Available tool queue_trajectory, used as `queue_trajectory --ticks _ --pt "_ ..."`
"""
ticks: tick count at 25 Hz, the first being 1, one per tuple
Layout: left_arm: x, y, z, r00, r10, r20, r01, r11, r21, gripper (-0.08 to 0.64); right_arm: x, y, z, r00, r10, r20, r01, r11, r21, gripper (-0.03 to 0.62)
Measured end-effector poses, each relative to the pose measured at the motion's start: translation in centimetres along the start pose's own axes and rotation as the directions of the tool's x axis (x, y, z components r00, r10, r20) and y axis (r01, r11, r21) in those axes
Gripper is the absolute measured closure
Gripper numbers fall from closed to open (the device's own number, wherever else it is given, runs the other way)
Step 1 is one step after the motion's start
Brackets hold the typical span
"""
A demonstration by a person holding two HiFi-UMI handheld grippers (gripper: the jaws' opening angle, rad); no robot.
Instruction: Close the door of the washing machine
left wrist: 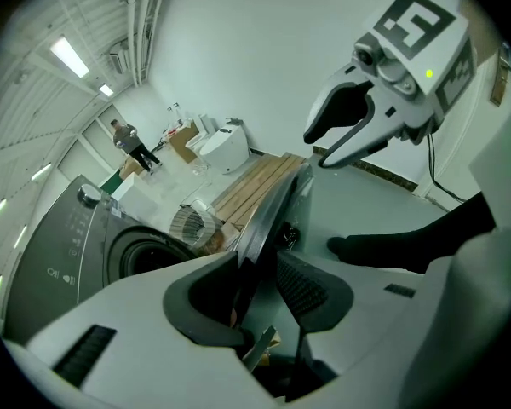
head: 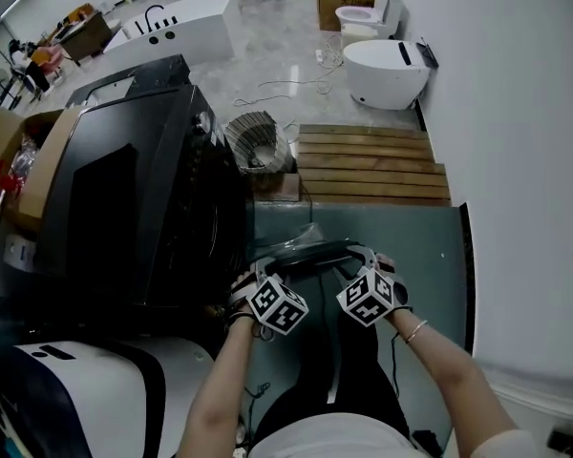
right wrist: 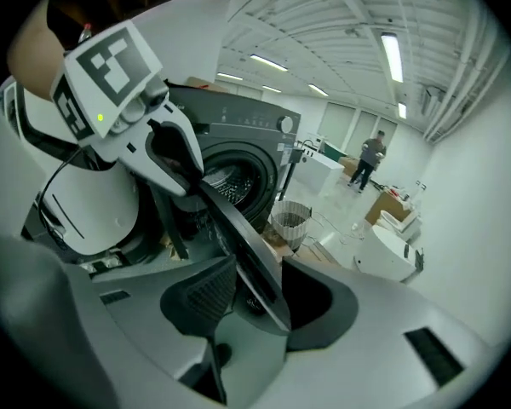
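The dark grey washing machine stands with its round door swung wide open, edge-on over the grey-green floor, well clear of the drum opening. Both tools meet the door's outer rim side by side. The left hand-held gripper is clamped on the rim, its pads pressing either face. The right hand-held gripper straddles the same rim with its jaws spread wide, the pads off the door. A wire basket and a wooden slat platform lie beyond
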State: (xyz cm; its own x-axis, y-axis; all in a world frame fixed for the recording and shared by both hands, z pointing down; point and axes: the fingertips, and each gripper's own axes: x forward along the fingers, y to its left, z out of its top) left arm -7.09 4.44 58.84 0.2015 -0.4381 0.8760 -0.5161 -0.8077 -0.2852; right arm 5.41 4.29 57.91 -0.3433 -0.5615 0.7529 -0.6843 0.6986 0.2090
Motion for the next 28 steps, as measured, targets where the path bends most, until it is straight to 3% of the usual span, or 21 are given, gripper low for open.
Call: queue_trajectory --ticks 4,9,15,28 --pt "0.8 1.1 0.3 1.0 0.0 -0.006 0.0 0.999 -0.04 0.403 3.3 -1.0 0.6 0.999 0.044 -0.031 -0.048 0.988 -0.149 0.414" --pt "2.1 2.9 1.0 1.0 0.012 -0.025 -0.015 0.995 -0.096 0.4 6.5 -2.6 1.7 0.989 0.141 -0.046 -0.148 0.952 -0.266 0.414" --pt "4.1 6.5 2.0 0.998 0.048 -0.047 -0.055 0.982 -0.179 0.402 10.1 -5.0 4.2 0.976 0.216 -0.032 -0.212 0.899 -0.382 0.478" --pt "7.5 13.7 3.3 0.977 0.156 -0.144 -0.201 0.9 -0.387 0.397 17.2 -10.0 10.4 0.943 0.334 0.004 -0.278 0.791 -0.545 0.488"
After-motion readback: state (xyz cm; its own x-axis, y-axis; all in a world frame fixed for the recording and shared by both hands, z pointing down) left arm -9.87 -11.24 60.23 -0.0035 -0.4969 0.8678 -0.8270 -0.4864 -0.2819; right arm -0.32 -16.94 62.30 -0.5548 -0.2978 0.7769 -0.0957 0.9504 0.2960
